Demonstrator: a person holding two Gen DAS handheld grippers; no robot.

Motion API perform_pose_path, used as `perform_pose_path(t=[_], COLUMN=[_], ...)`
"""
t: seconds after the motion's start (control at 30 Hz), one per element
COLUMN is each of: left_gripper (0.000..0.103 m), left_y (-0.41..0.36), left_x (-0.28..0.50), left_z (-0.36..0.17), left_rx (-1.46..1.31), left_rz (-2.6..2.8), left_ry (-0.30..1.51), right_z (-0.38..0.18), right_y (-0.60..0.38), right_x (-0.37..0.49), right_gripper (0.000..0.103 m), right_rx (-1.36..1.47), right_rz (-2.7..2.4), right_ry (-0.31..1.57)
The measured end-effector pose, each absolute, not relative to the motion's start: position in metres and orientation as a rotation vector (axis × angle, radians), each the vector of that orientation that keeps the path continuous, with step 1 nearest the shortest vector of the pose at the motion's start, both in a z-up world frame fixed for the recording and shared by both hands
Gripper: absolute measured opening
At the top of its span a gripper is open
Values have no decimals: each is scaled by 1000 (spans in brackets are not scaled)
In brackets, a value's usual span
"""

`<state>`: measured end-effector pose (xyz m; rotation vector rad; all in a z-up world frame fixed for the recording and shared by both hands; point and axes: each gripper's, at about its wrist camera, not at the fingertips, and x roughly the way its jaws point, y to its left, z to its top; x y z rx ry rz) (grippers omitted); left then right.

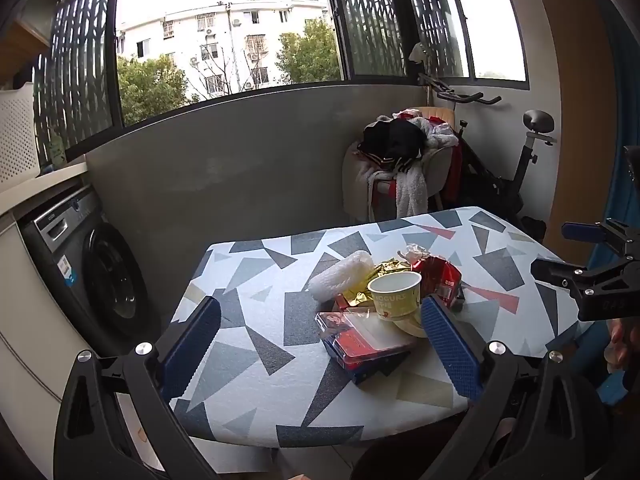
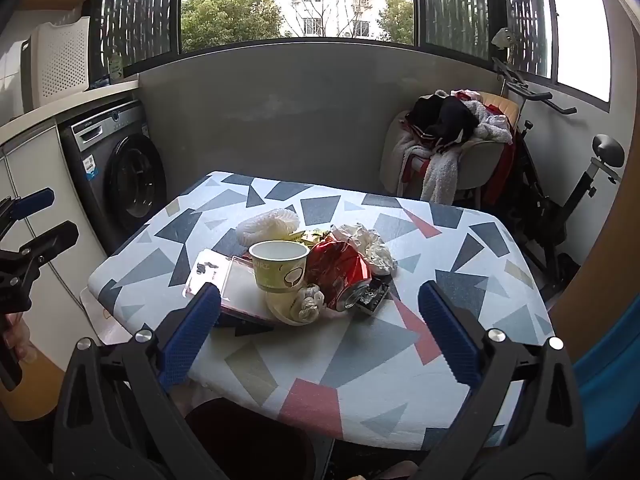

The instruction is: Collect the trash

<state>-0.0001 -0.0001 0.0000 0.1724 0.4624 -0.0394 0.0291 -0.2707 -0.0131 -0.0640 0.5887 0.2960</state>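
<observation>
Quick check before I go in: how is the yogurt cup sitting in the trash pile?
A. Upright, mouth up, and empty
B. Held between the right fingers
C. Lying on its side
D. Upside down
A: the cup stands upright with its open mouth facing up and nothing visible inside, while the right gripper is open and short of it.

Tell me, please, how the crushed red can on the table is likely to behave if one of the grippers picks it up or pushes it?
The crushed red can looks empty and dented, so probably light and easily deformed further. It lies on its side, though the creases likely stop it rolling far. Leaning against the paper cup, a push would likely shift or tip that too.
</observation>
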Motion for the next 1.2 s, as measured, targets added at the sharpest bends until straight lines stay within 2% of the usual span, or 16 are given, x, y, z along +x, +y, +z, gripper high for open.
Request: perform_pose_path(t=[1.2], left_gripper=[98], left_y=[0], left_x=[0], left_z=[0], left_rx=[177], left_rz=[-37], left_ry=[461], right_z=[-11], right_y=[-270], right_x=[28], right_gripper=[97], right_rx=[-68], right_rz=[294], right_ry=[590])
